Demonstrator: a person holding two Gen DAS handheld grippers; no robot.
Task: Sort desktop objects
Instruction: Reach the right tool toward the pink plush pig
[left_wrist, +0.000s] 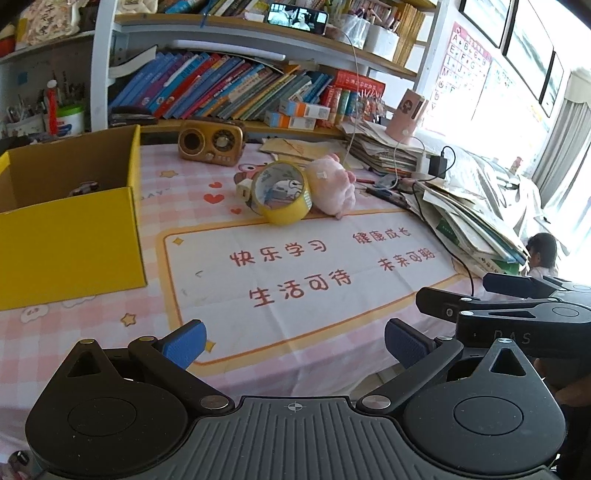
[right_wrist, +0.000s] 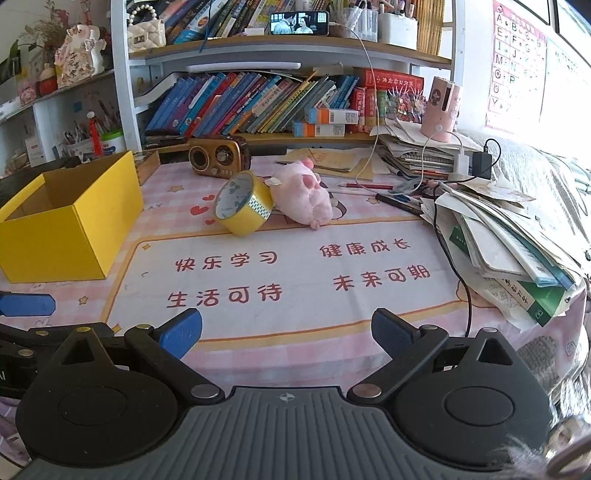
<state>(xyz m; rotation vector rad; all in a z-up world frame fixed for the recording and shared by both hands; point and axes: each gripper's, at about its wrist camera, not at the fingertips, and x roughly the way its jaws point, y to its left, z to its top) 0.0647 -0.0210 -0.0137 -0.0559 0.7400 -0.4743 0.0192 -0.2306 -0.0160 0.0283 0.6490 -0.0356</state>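
nearest the lens, the left gripper (left_wrist: 295, 345) hangs low over the near edge of the desk, blue pads (left_wrist: 186, 345) spread wide apart with nothing between them. beside it on its right, the right gripper (right_wrist: 286, 334) sits at about the same height, its own blue pads (right_wrist: 181, 332) also well apart and empty. each one pokes into the other's view at the edge.

under both lies the pink checked desk mat (right_wrist: 280, 229) with its white panel of red chinese lettering (right_wrist: 295, 275).

on to the goods: the yellow tape roll (left_wrist: 282, 192) stands tilted on its edge past the far border of that white panel, leaning against the pink plush toy (left_wrist: 332, 186), which lies on its side just to the right, touching it. in the left wrist view a small white piece (left_wrist: 242, 190) peeks out just left of the roll; too small to say what it is.

over on the left, the yellow cardboard box (left_wrist: 70, 236) stands open-topped, well apart from the tape and plush, and a small dark object (left_wrist: 84, 188) lies on its floor, unclear what.

behind, a brown retro radio (right_wrist: 218, 157) sits at the back of the mat, near the bookshelf (right_wrist: 258, 103). on the right, a slumped stack of papers and books (right_wrist: 498, 236) with a black cable (right_wrist: 463, 280) trailing across it.
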